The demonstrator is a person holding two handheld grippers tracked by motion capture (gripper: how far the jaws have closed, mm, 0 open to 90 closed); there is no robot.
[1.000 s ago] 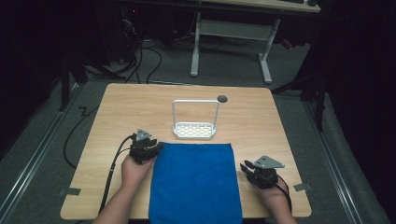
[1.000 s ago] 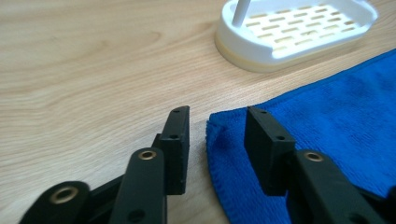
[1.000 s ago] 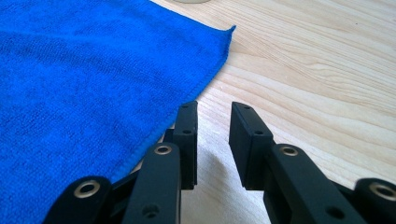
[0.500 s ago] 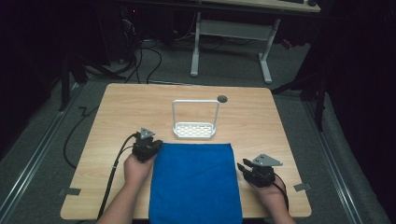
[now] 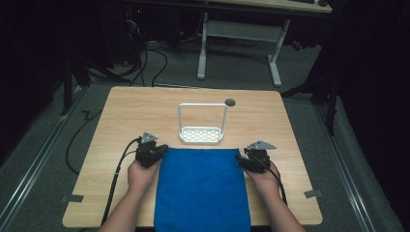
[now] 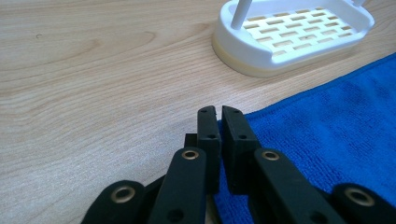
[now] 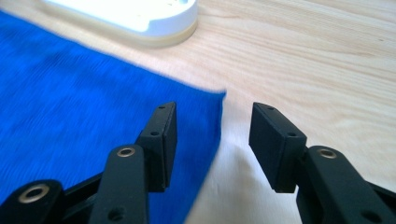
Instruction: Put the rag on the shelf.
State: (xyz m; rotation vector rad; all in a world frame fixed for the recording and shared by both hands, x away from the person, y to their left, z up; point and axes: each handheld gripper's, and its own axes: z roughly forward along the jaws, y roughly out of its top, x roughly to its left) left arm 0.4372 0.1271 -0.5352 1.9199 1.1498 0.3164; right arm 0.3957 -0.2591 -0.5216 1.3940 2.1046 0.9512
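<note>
A blue cloth [image 5: 200, 188] lies flat on the wooden table [image 5: 140, 108], reaching its near edge. My left gripper [image 5: 162, 149] is at the cloth's far left corner. In the left gripper view its jaws [image 6: 218, 112] are shut on that edge of the cloth [image 6: 327, 130]. My right gripper [image 5: 241, 159] is at the far right corner. Its jaws [image 7: 212, 116] have just been opening and stand wide apart, straddling the cloth's [image 7: 70, 93] edge without pressing it.
A white slotted rack [image 5: 202, 134] with a tall wire handle stands just beyond the cloth; it also appears in both gripper views [image 6: 289, 35] [image 7: 135, 18]. A dark round hole [image 5: 230, 102] sits in the table behind it. Black cables trail off the left edge.
My right gripper has moved left and away from the person to the cloth's far right corner, its jaws opening. The left gripper's jaws have closed on the far left corner; that hand stayed put.
</note>
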